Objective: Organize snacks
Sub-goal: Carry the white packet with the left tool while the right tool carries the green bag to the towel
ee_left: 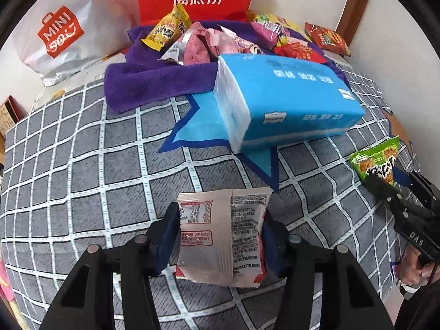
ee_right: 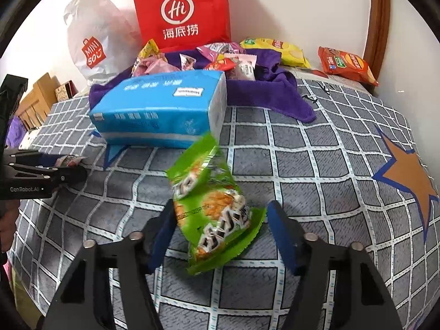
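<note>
My left gripper (ee_left: 220, 233) is shut on a white and pink snack packet (ee_left: 222, 236), back side up, above the checked bedspread. My right gripper (ee_right: 221, 228) stands wide open around a green snack packet (ee_right: 211, 209); its right finger is clear of the packet, which looks blurred and loose. The green packet also shows at the right gripper's tip in the left wrist view (ee_left: 378, 162). A pile of snacks (ee_left: 220, 41) lies on a purple towel (ee_left: 154, 79) at the back, behind a blue tissue pack (ee_left: 283, 99).
A red paper bag (ee_right: 183, 11) and a white Miniso bag (ee_right: 93, 41) stand against the wall. A red chip bag (ee_right: 346, 64) and a yellow one (ee_right: 277, 48) lie at the back right. The bed's wooden frame (ee_right: 381, 22) rises on the right.
</note>
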Demonstrator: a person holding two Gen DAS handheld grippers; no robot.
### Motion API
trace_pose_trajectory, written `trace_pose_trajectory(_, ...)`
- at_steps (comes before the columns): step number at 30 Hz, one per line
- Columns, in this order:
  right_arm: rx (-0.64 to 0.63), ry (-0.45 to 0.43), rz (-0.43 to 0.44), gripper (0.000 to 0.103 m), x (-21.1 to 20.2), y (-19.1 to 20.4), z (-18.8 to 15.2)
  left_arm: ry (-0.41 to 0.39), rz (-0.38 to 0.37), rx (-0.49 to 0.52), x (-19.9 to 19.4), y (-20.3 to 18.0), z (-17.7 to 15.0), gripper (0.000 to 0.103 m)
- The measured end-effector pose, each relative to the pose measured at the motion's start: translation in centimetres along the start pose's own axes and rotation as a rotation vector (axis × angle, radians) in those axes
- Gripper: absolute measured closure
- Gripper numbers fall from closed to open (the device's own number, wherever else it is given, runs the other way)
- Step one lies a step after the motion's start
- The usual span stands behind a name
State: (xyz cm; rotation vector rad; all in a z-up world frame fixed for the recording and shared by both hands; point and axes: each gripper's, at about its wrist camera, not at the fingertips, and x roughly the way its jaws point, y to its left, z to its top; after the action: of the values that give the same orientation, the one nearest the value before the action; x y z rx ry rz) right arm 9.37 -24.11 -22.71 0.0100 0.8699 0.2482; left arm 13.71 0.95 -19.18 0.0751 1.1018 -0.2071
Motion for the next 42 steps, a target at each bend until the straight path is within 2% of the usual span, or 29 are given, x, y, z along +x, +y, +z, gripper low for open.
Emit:
trace_pose_trajectory(1, 0.011, 0.001, 0.004, 0.051, -0.2, 0.0, 0.1, -0.005, 0.003, 0.005, -0.4, -0.1, -0.1, 0.052)
trace_pose_trajectory(3, 0.019, 0.004, 0.018, 0.059, -0.6, 0.0, 0.3, -0.018, -0.002, 0.01, -1.3, -0.1, -0.2, 0.052)
trace_pose_trajectory(16, 0.044, -0.056, 0.035, 0.06, -6.6, 0.4, 1.5, -0.094, -0.046, -0.01, -6.6, -1.7, 0.4, 0.052)
trace_pose_trajectory(25, 0.061, -0.12, 0.006, 0.06, -10.9, 0.7, 2.8, -0.154, -0.085, -0.007, -10.1, -3.3, 0.9, 0.052)
trace_pose_trajectory(42, 0.063, -0.175, -0.001, 0.06, -14.0, 1.8, 5.0, -0.203, -0.138, 0.002, -12.8, -4.1, 2.5, 0.052)
